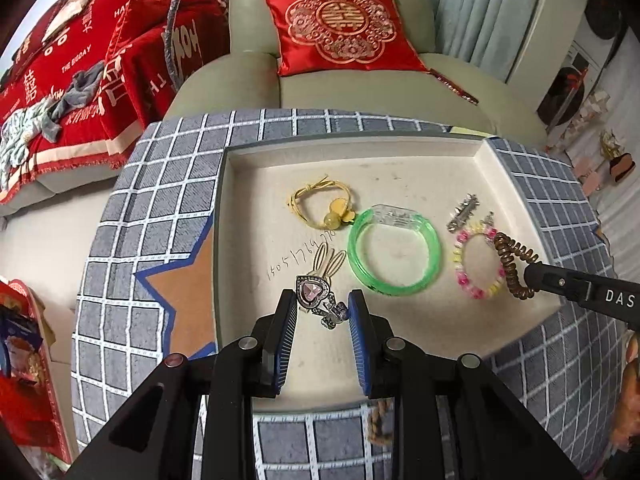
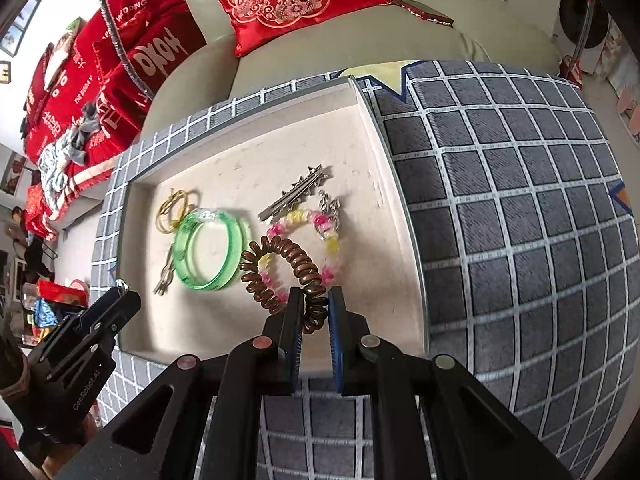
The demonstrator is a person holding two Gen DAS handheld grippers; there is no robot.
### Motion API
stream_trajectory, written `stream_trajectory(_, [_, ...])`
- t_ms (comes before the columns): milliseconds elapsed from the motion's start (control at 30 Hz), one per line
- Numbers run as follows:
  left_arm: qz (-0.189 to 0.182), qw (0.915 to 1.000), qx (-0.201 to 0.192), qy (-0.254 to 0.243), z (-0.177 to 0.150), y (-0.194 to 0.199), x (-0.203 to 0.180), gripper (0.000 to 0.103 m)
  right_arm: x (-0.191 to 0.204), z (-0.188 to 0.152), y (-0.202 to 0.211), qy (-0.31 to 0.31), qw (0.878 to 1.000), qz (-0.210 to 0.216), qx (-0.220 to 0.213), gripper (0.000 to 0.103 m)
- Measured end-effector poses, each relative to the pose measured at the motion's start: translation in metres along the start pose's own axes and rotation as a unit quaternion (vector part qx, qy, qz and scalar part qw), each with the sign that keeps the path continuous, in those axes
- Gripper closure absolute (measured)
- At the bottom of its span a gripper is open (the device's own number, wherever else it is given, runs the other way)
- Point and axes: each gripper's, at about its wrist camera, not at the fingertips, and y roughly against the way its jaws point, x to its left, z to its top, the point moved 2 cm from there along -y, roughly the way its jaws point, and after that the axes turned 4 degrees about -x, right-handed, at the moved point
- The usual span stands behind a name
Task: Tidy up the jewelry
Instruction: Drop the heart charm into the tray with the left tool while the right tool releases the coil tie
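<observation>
A shallow cream tray (image 1: 256, 200) holds the jewelry. My left gripper (image 1: 323, 307) is open, its fingers on either side of a rabbit charm with a pink heart stone (image 1: 314, 292). My right gripper (image 2: 314, 307) is shut on a brown spiral hair tie (image 2: 280, 268), which overlaps a pink and yellow bead bracelet (image 2: 328, 240). In the left wrist view the hair tie (image 1: 514, 264) hangs from the right gripper's tip (image 1: 534, 274). A green bangle (image 1: 394, 250), a yellow hair tie (image 1: 320, 204) and a silver clip (image 1: 464, 212) lie in the tray.
The tray (image 2: 400, 240) rests on a round seat with a grey checked cover (image 1: 160, 200). A green sofa with a red cushion (image 1: 340, 28) stands behind. Red blankets (image 1: 100, 60) lie at the left.
</observation>
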Motion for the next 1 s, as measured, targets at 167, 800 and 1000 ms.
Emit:
stream_trajectory(167, [0.012,0.9998,0.014,-0.002,0.000,-0.016,-0.002,0.061,-0.001,0.005,-0.013,0.004,1.000,-0.008,0.004,0.090])
stream_trajectory(800, [0.047,0.9974,0.039,-0.038,-0.010,-0.035,-0.014,0.061,-0.006,0.005,-0.023,0.006,1.000,-0.001,0.015,0.048])
stream_trajectory(1000, [0.053,0.9972,0.034,-0.041,-0.010,-0.031,-0.016,0.061,-0.009,0.006,-0.011,-0.012,1.000,0.024,0.003,0.047])
